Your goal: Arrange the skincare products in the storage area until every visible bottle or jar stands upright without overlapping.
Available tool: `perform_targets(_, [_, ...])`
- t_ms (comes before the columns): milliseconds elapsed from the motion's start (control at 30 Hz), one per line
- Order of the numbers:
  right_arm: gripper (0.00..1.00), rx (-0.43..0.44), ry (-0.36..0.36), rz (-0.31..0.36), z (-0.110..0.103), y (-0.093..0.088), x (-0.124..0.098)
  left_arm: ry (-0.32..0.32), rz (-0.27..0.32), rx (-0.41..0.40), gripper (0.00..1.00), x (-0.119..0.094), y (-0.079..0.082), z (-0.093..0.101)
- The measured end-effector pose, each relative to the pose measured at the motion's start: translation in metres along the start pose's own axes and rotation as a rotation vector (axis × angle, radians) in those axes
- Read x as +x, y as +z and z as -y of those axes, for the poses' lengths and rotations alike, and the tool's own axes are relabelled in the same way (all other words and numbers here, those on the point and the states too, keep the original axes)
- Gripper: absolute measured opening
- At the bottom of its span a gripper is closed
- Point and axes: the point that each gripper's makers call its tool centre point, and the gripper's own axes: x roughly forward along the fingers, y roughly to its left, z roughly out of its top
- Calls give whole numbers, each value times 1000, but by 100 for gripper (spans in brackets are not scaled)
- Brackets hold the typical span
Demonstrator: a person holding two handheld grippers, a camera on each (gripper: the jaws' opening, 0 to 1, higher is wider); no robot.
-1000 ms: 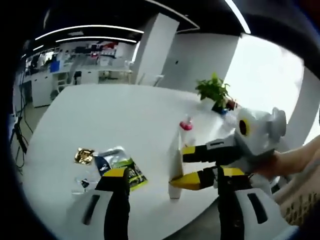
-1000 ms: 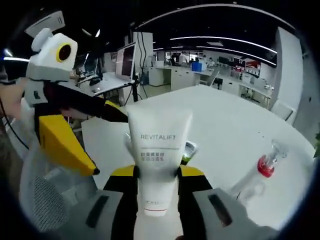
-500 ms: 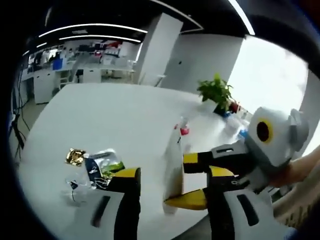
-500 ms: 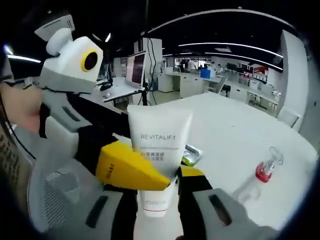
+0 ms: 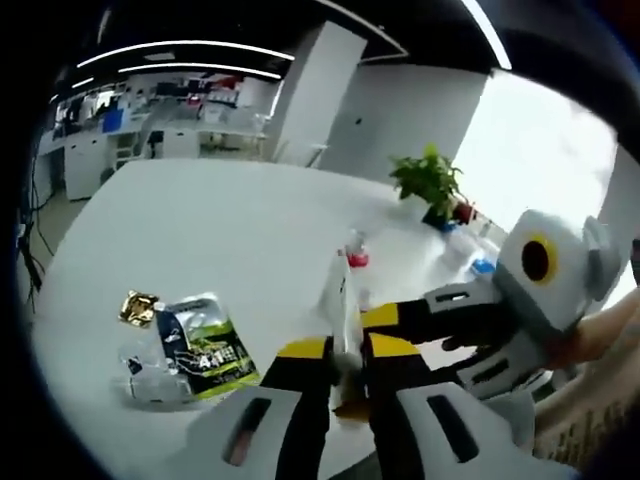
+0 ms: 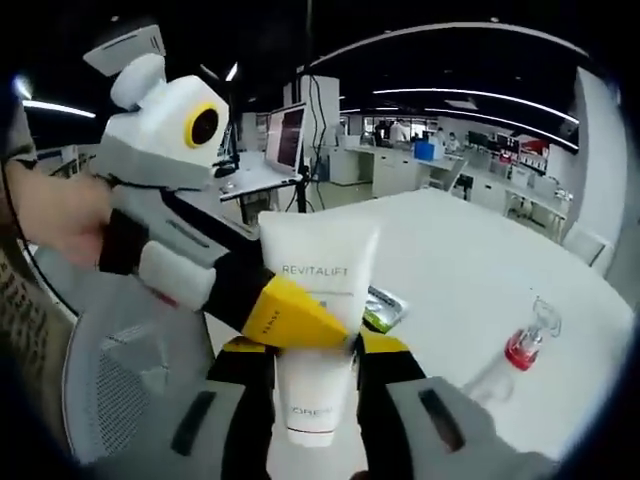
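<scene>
White round table (image 5: 200, 230) in an open-plan office, desks and monitors behind, strip lights overhead. Over the table's near edge, a white tube (image 6: 316, 330) printed REVITALIFT, long axis upright, wide crimped end up, cap end down between the jaws. Clamped from both sides: right gripper (image 6: 316, 350) closed on the lower half of the tube, left gripper (image 5: 345, 355) closed on its thin edge, yellow tip pressed across the front just under the lettering. Beyond the tube toward the table's middle, a small clear bottle (image 6: 520, 350) with a red collar, lying tilted. Left of the tube in the left gripper view, a green and black sachet (image 5: 215, 350), a crumpled clear wrapper and a gold foil packet (image 5: 137, 307) together. At the table's far side, a potted plant (image 5: 430, 185).
</scene>
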Motion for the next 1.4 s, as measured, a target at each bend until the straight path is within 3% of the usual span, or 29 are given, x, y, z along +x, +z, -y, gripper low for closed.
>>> perform_targets(200, [30,66,71,103,-7,22,-1,-150,-35,71,7,-17,13,2])
perform_targets(267, [30,72,101,144,-12,30,-1,-218,-19,66,6,-26,22,6])
perform_targets(333, [30,87,137,141,-17,32,2,-275,-17,78,6,-35,29,9])
perform_targets(433, [34,70,155,153,-24,37,5,-351,-41,162,6,-48,35,16])
perform_targets(667, [28,70,248,208,-41,54,3,-484,-81,287,7,-67,40,28])
perform_targets(867, [25,41,273,224,-48,59,0,-553,-109,398,7,-73,39,37])
perform_targets(1033, [23,-23,242,172,-50,44,9,-565,-165,550,7,-68,22,37])
perform_targets(1400, [21,-70,249,60,-50,1,17,-580,-210,565,7,-51,-10,33])
